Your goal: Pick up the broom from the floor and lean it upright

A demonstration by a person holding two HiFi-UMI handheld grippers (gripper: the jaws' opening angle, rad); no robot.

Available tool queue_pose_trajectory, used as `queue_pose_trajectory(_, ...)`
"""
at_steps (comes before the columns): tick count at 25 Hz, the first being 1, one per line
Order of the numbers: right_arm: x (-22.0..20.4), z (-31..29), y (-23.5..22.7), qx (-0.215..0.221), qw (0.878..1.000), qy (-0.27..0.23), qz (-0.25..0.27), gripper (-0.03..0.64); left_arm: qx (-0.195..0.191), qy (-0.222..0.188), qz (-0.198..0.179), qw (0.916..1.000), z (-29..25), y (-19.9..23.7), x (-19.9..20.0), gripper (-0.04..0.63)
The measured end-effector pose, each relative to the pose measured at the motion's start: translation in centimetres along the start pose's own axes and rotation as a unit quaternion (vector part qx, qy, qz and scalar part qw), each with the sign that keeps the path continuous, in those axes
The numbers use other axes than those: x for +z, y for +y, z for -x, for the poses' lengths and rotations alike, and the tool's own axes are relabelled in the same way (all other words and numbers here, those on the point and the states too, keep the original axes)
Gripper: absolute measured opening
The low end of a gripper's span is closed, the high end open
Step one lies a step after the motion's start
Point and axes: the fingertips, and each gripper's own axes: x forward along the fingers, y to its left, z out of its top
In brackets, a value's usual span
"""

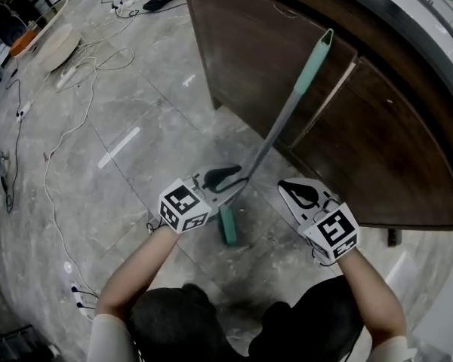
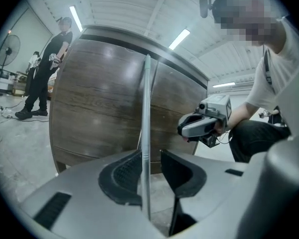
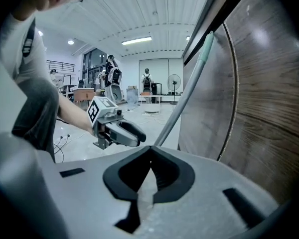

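The broom leans upright against the dark wooden counter (image 1: 377, 149). Its teal head (image 1: 227, 228) rests on the floor, and its grey handle (image 1: 275, 130) rises to a teal grip (image 1: 315, 59) against the counter's face. My left gripper (image 1: 238, 178) is open around the lower handle. In the left gripper view the handle (image 2: 146, 108) lies beside the left pad (image 2: 124, 176), with a gap to the right pad. My right gripper (image 1: 284, 184) hovers to the right of the handle, shut and empty, jaw tips meeting (image 3: 149, 157). It faces the left gripper (image 3: 120, 131) and the slanting handle (image 3: 185, 99).
White cables (image 1: 64, 130) and a power strip (image 1: 66, 76) trail over the grey floor at left. A round basket (image 1: 57, 40) lies at the far left. A person (image 2: 45, 73) stands by the counter's far end, with a fan (image 2: 6, 49) behind.
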Motion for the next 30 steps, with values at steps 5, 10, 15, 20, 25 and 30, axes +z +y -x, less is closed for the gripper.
queue_pose_trajectory(5,-1.4,-0.8,0.6,0.005,1.0,0.01,-0.001,0.0,0.019,0.0,0.01,0.9998,2.6,-0.4,-2.7,0.06)
queue_pose_trajectory(10,-2.4,-2.2,0.8,0.003,0.999,0.01,-0.036,0.0,0.043,0.006,-0.012,0.999,4.8,-0.1,-4.9,0.029)
queue_pose_trajectory(15,-3.0,-3.6,1.3,-0.005,0.996,0.034,-0.08,0.0,0.061,0.034,-0.005,0.9975,7.0,-0.5,-7.9,0.009)
queue_pose_trajectory(20,0.0,-3.1,3.3,-0.037,0.995,0.036,-0.091,0.0,0.092,0.021,0.078,0.9925,10.7,-1.6,-4.3,0.009)
queue_pose_trajectory(25,4.8,-0.4,7.7,-0.026,0.993,0.051,-0.103,0.0,0.114,0.045,0.121,0.985,15.0,-4.6,1.9,0.008)
queue_pose_trajectory(30,12.4,5.5,9.5,-0.022,0.991,0.059,-0.122,0.0,0.124,0.082,0.094,0.9844,18.9,-9.6,9.5,0.008)
